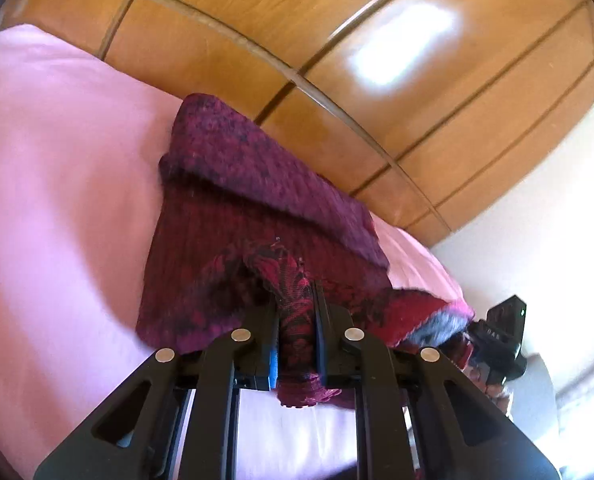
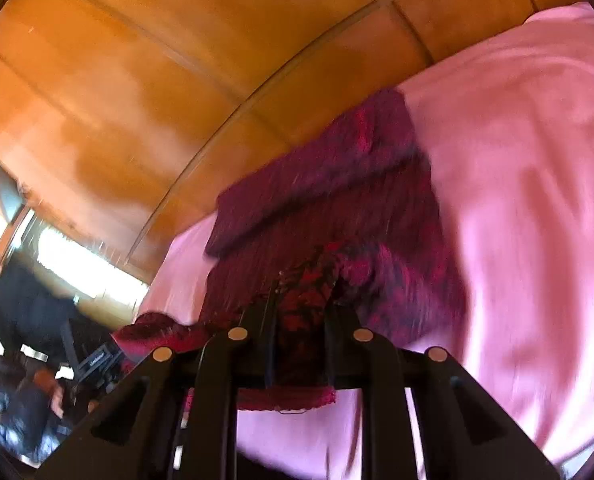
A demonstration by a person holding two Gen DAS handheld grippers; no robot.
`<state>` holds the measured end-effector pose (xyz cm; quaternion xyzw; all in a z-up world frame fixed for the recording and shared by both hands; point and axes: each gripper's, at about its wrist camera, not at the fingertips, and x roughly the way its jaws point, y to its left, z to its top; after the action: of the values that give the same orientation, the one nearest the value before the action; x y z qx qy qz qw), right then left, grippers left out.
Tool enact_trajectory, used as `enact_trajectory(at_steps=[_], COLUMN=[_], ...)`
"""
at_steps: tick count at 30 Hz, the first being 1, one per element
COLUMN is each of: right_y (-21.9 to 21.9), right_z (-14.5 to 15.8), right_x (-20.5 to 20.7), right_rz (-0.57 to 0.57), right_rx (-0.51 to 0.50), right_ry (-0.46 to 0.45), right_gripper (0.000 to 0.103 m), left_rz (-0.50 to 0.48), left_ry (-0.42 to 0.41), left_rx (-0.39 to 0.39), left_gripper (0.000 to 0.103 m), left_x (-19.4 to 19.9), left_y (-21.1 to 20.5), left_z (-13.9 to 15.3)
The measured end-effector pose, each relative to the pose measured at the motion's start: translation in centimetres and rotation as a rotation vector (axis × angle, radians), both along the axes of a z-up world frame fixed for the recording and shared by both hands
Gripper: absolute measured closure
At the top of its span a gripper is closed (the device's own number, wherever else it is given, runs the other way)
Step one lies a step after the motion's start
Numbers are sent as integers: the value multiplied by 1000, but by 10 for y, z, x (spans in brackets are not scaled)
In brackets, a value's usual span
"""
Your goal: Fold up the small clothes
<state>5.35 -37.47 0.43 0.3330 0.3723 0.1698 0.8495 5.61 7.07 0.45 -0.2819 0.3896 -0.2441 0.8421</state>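
Left wrist shows the left tool (image 1: 295, 320) and, seemingly, the right tool (image 2: 301, 320) each clamped on the soft, floppy knit garment's (image 1: 233, 200) near edge, best held by its corners.

pink sheet (image 1: 57, 200) open, wooden panelling (image 1: 377, 60) behind

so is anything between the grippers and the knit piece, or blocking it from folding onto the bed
Nothing visible. The left gripper and the right gripper are each shut on the maroon knit garment, and the pink bedsheet around it shows no obstacle.

Black hand-held gripper (image 1: 295, 312); round silver rivets (image 1: 241, 335).
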Motion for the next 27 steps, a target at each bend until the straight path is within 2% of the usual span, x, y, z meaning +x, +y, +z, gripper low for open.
enact_trajectory(at_steps=[5,6,8,9,11,12,13,14,15,16,17,20,22,23,25,26,27], right_y=[-11,-14,-17,-18,-23,-23,-26,-28,-31,-34,-38,-43,-39,-38,-31,-27,-22], right_z=[-26,-34,-40,-41,-41,-38,-35,-30,-25,-21,-16,-17,-23,-26,-36,-41,-47], right_x=[57,68,76,81,80,80,81,77,71,65,57,37,27,21,14,12,11], right_rz=[-69,-86,-99,-94,-96,-92,-88,-78,-84,-103,-103,-95,-77,-67,-44,-34,-31], right_rx=[-11,-4,0,15,67,101,118,142,152,144,125,50,-15,-43,-111,-145,-184], right_ry=[106,136,144,142,138,125,104,79,63,46,23,22,24,33,56,61,64], right_gripper=[86,86,86,83,70,62,50,39,16,14,14,15,25,28,42,45,50], left_rz=[87,81,93,93,86,88,99,140,179,194,189,196,135,114,83,59,44], left_ry=[100,125,153,171,170,165,157,136,114,97,90,70,83,90,77,74,81], left_rx=[14,12,-3,-15,-56,-75,-75,-60,-59,-72,-84,-44,-25,6,57,82,90], left_gripper=[89,89,83,77,67,58,51,28,16,16,16,16,16,16,16,16,20], left_x=[60,69,78,81,81,78,75,67,62,56,50,32,18,13,8,6,7], left_y=[1,2,6,9,18,23,27,36,42,50,57,69,67,62,51,43,38], left_z=[-23,-28,-33,-34,-32,-30,-29,-26,-23,-22,-21,-25,-38,-45,-53,-57,-61])
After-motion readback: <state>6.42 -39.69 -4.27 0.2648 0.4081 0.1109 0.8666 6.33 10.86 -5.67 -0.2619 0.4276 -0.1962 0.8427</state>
